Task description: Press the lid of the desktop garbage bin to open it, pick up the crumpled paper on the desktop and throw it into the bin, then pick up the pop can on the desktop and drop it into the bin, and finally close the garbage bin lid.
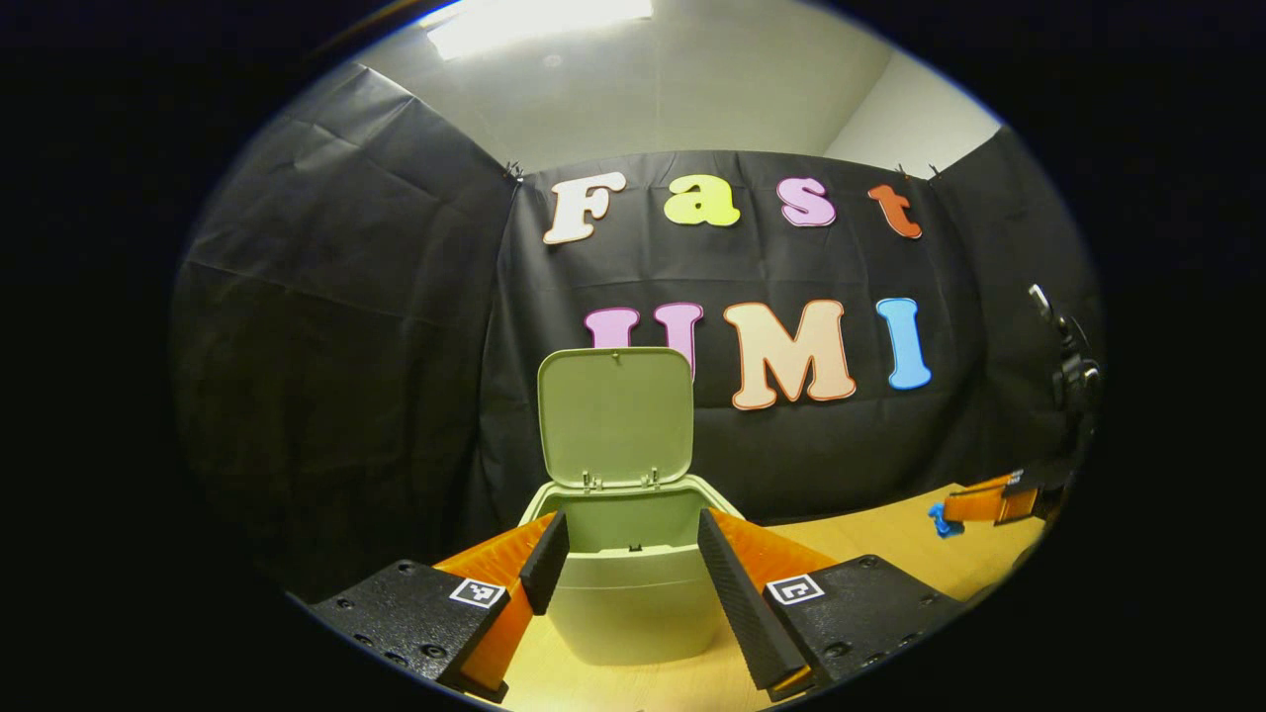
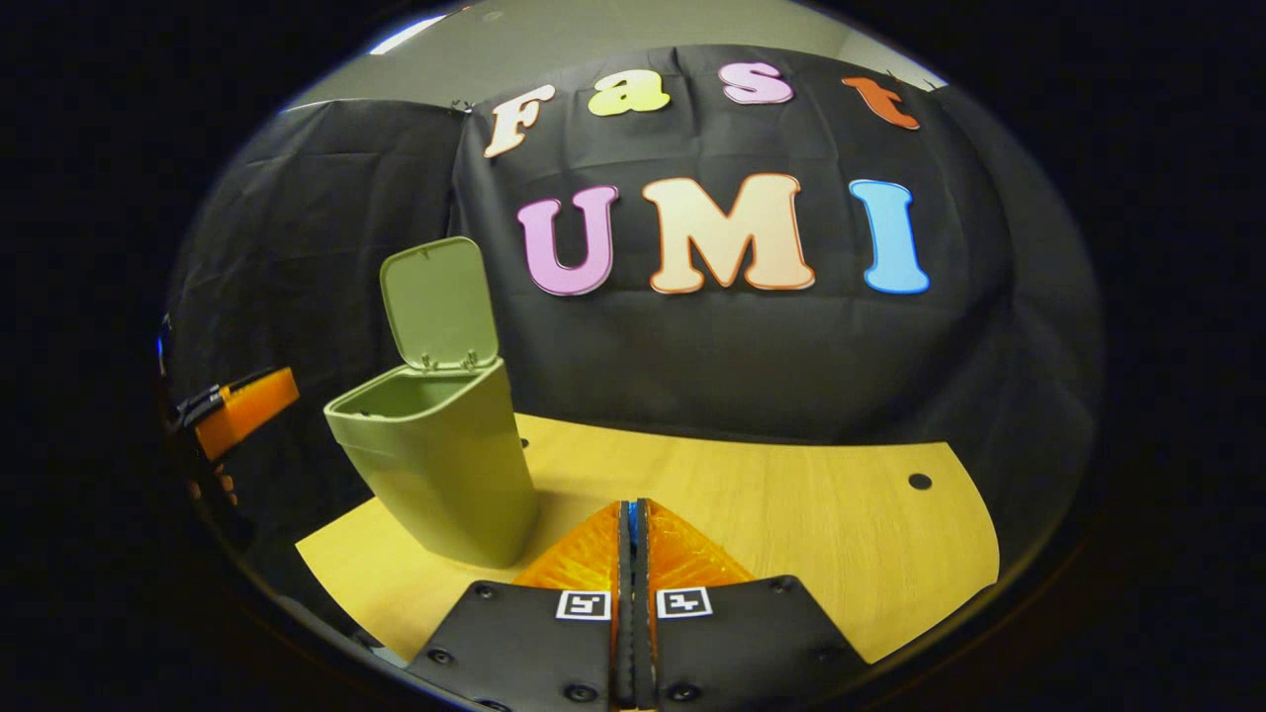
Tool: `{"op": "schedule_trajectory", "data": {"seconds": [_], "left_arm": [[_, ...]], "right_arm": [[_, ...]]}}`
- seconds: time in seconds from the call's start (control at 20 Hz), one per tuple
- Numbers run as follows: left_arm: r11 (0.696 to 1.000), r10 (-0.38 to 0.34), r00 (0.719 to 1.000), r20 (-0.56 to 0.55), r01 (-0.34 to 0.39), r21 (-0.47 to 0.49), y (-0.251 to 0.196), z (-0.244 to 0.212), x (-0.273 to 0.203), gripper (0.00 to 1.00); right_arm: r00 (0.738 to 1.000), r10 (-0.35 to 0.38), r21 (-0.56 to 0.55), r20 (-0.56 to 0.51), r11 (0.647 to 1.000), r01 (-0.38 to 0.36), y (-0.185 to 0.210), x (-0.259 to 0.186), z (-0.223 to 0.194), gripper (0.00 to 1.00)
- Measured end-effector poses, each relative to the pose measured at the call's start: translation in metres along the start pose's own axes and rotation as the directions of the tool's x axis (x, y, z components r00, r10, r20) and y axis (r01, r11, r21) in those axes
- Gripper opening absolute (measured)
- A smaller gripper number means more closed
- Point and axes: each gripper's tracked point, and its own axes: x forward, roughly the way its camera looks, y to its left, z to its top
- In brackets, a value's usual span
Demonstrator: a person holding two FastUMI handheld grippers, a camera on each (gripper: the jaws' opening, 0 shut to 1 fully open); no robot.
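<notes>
I've got the garbage bin (image 1: pixel 633 583) square in front of my left gripper (image 1: pixel 633 569), its lid (image 1: pixel 615 417) standing upright at the back and the mouth wide open. My left fingers (image 1: pixel 737 583) are spread apart, flanking the bin's front on either side, and I can't tell whether they touch it. Off to the bin's right, near the wooden desktop (image 1: pixel 880 539) edge, I see the other gripper. In the right gripper view, my right gripper (image 2: pixel 631 554) has its fingers pressed together with nothing between them, low over the desktop, the bin (image 2: pixel 445 465) standing to its left with the lid (image 2: pixel 440 302) tipped back
</notes>
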Motion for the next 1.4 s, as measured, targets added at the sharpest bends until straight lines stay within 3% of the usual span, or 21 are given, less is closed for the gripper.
{"op": "schedule_trajectory", "data": {"seconds": [0.2,0.6,0.85,1.0,1.2,1.25,1.4], "left_arm": [[0.999,0.033,0.997,-0.068,-0.031,0.030,0.033,-0.025,-0.015,0.82],[0.997,0.072,0.990,-0.125,-0.069,0.034,0.081,-0.042,-0.033,0.81],[0.997,0.073,0.980,-0.184,-0.072,0.011,0.106,-0.063,-0.035,0.81],[0.997,0.082,0.979,-0.188,-0.080,0.017,0.118,-0.065,-0.040,0.84],[0.995,0.096,0.973,-0.212,-0.097,0.003,0.131,-0.074,-0.048,0.82],[0.995,0.094,0.972,-0.216,-0.096,0.002,0.130,-0.075,-0.046,0.82],[0.998,0.061,0.974,-0.217,-0.067,-0.018,0.123,-0.076,-0.048,0.82]], "right_arm": [[0.989,0.120,-0.004,0.090,0.993,-0.121,0.068,0.031,0.051,0.02],[0.941,0.297,-0.010,0.160,0.954,-0.299,0.179,0.054,0.071,0.02],[0.940,0.300,-0.035,0.163,0.954,-0.298,0.229,0.098,0.076,0.02],[0.950,0.274,-0.011,0.153,0.961,-0.275,0.235,0.119,0.074,0.02],[0.950,0.271,0.022,0.157,0.960,-0.278,0.246,0.138,0.076,0.02],[0.943,0.292,0.050,0.159,0.951,-0.304,0.250,0.132,0.078,0.14],[0.936,0.288,0.018,0.202,0.955,-0.297,0.244,0.121,0.091,0.78]]}}
